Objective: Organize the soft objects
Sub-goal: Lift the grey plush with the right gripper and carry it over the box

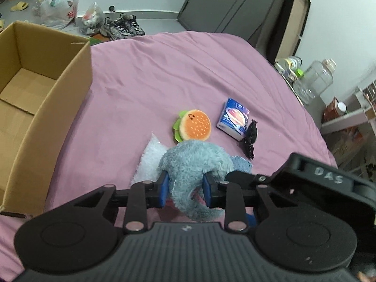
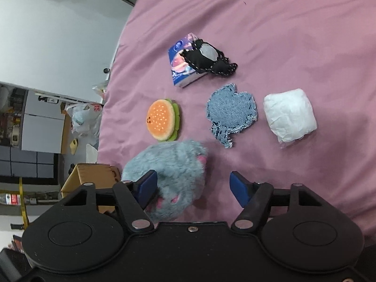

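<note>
Pink bedsheet point(image 2: 282, 23) holds 1 grey plush point(image 2: 169, 164), 1 burger toy point(image 2: 162, 119).

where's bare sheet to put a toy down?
Free: the wide pink sheet between the cardboard box and burger plush. Crowded: burger plush, tissue pack, denim patch, white bundle and grey plush.

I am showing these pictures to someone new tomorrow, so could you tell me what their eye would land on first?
Most likely the fluffy grey-blue plush toy, squeezed between the blue pads of the left tool low in the left wrist view. Next, the pink bedsheet under everything, with the orange burger plush just beyond the toy. The open cardboard box stands on the left edge of the bed.
</note>
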